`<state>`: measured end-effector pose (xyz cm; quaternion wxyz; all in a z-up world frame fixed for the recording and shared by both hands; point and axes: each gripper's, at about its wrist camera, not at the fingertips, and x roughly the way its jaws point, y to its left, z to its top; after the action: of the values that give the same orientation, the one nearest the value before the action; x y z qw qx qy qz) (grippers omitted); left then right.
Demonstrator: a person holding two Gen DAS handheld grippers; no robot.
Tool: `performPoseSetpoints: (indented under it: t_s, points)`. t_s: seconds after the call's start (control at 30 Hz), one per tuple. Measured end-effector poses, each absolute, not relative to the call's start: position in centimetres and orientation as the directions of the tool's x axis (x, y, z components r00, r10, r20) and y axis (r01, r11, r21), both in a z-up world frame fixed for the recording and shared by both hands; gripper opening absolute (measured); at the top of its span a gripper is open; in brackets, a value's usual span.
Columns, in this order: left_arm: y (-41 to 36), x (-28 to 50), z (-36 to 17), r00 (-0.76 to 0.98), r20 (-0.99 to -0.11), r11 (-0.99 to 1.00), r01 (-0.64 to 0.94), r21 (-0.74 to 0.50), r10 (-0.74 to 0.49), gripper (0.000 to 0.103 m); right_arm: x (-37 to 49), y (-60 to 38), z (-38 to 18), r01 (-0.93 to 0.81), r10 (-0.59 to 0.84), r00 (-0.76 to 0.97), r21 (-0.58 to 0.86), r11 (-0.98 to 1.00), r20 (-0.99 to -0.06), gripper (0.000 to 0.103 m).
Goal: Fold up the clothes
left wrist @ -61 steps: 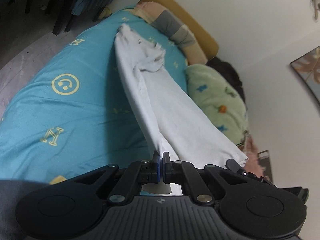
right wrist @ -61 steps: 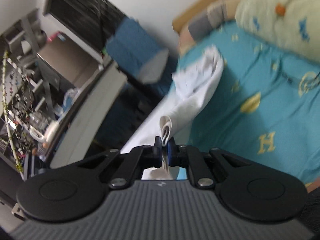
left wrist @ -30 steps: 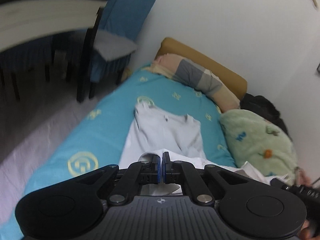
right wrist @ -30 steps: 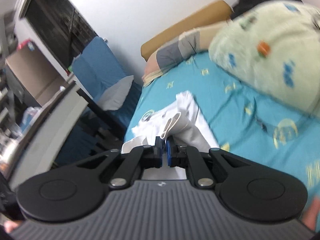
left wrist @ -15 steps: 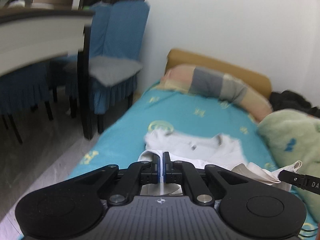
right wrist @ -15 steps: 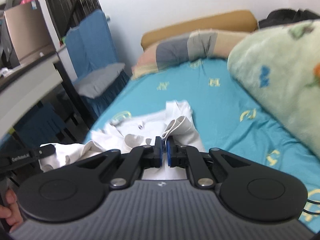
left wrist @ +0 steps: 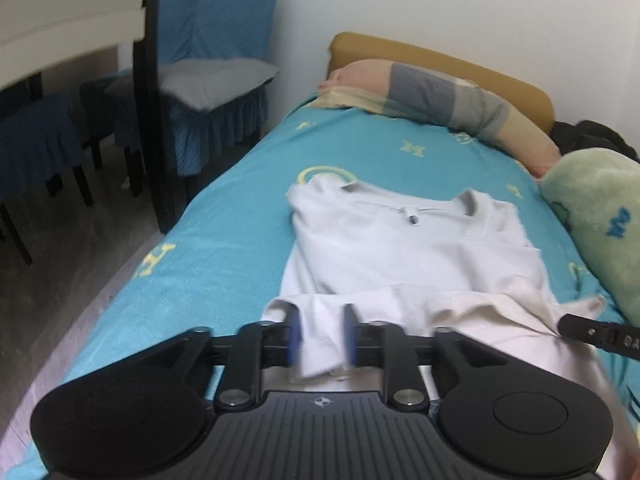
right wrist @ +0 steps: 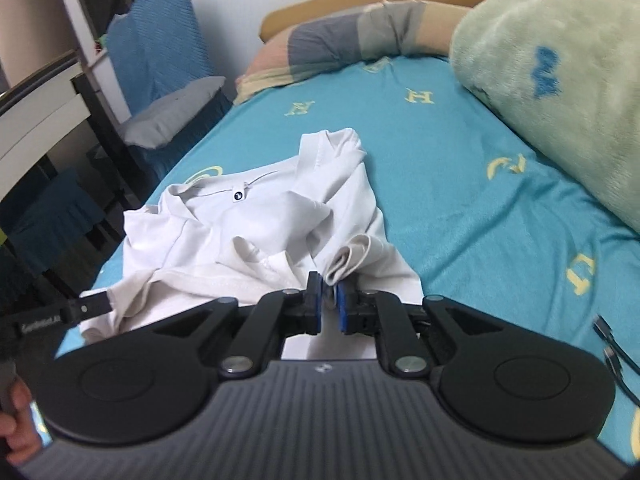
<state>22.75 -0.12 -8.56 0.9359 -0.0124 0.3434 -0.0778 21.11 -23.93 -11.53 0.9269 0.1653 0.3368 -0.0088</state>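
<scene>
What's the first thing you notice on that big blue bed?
A crumpled white T-shirt lies mid-bed on the turquoise sheet. Both grippers' jaws are opening, shirt cloth between them: left gripper, right gripper. A fuzzy green blanket bulges at the right.

Dim, soft indoor light; fisheye-bent edges, slight motion blur.

White wall (left wrist: pixel 440 8), teal bed (left wrist: pixel 240 208), blue-covered chair (left wrist: pixel 216 40), grey floor (left wrist: pixel 68 256)
</scene>
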Motion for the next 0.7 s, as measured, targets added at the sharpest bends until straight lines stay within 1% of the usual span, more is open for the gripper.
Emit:
performPoseSetpoints:
  t_s: [0.03, 0.07, 0.1, 0.13, 0.17, 0.2, 0.33, 0.47, 0.63, 0.7]
  points:
    - [-0.5, 22.0, -7.8, 0.759, -0.632, 0.986, 0.152, -0.065, -0.158, 0.051, 20.7, -23.8, -10.9, 0.121, 0.094, 0.77, 0.29, 0.949, -0.631, 0.017]
    - [-0.9, 21.2, -7.0, 0.764, -0.624, 0.985, 0.166, -0.053, -0.163, 0.06, 20.1, -23.6, -10.2, 0.115, 0.09, 0.769, 0.276, 0.954, -0.632, 0.039]
    - [-1.2, 20.4, -6.1, 0.768, -0.617, 0.982, 0.181, -0.05, -0.173, 0.066, 19.3, -23.3, -9.4, 0.11, 0.074, 0.776, 0.251, 0.962, -0.627, 0.053]
    - [-1.5, 19.5, -5.3, 0.771, -0.61, 0.979, 0.196, -0.05, -0.185, 0.068, 18.5, -23.0, -8.6, 0.107, 0.06, 0.784, 0.23, 0.967, -0.617, 0.074]
    - [-1.8, 18.6, -4.6, 0.774, -0.603, 0.977, 0.207, -0.048, -0.193, 0.074, 17.5, -22.9, -7.8, 0.103, 0.055, 0.8, 0.227, 0.968, -0.597, 0.078]
    - [-2.0, 17.6, -3.8, 0.779, -0.595, 0.976, 0.213, -0.046, -0.198, 0.082, 16.6, -22.8, -6.9, 0.087, 0.068, 0.812, 0.235, 0.968, -0.579, 0.076]
    - [-2.7, 13.5, -1.0, 0.796, -0.564, 0.971, 0.235, -0.044, -0.218, 0.088, 13.2, -22.5, -3.8, 0.052, 0.089, 0.842, 0.245, 0.968, -0.533, 0.076]
    - [-2.5, 9.4, 1.4, 0.827, -0.514, 0.97, 0.24, -0.044, -0.228, 0.095, 9.5, -22.1, -1.2, 0.025, 0.097, 0.872, 0.24, 0.97, -0.48, 0.076]
    - [-2.2, 4.3, 2.9, 0.862, -0.473, 0.978, 0.208, 0.003, -0.182, 0.097, 4.7, -21.4, 0.0, -0.003, 0.111, 0.891, 0.24, 0.971, -0.44, 0.076]
    - [-1.9, 2.7, 3.0, 0.862, -0.475, 0.981, 0.192, -0.016, -0.177, 0.097, 3.1, -21.2, -0.1, -0.012, 0.117, 0.891, 0.236, 0.972, -0.439, 0.076]
